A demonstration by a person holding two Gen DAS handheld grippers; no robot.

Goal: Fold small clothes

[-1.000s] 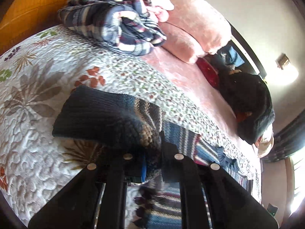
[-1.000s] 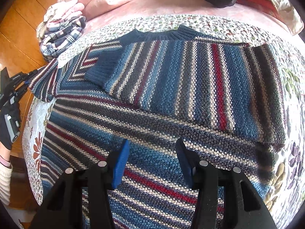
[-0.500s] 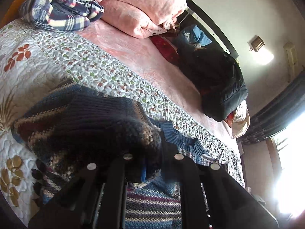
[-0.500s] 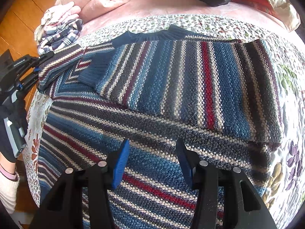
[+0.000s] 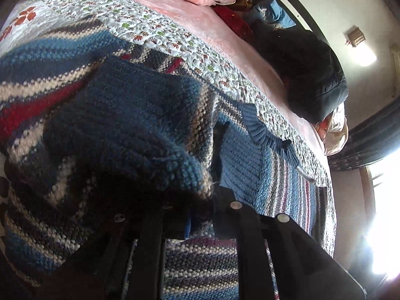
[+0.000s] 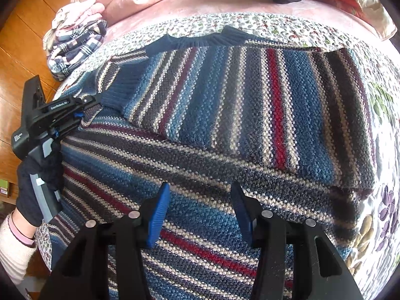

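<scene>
Sweater [image 6: 225,130] sleeve [image 5: 130,135] clamped in left tongs [image 6: 81,115]; right tongs [image 6: 200,215] agape above sweater body.

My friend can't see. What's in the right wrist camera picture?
A striped sweater lies on a flowery quilt, one sleeve folded across. The open right gripper hovers above it; the left gripper, in a gloved hand, pinches the other sleeve.

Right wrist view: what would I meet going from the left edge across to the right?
Wooden floor → gloved hand holding the left gripper clamped on a sleeve → striped sweater → flowered quilt.
</scene>
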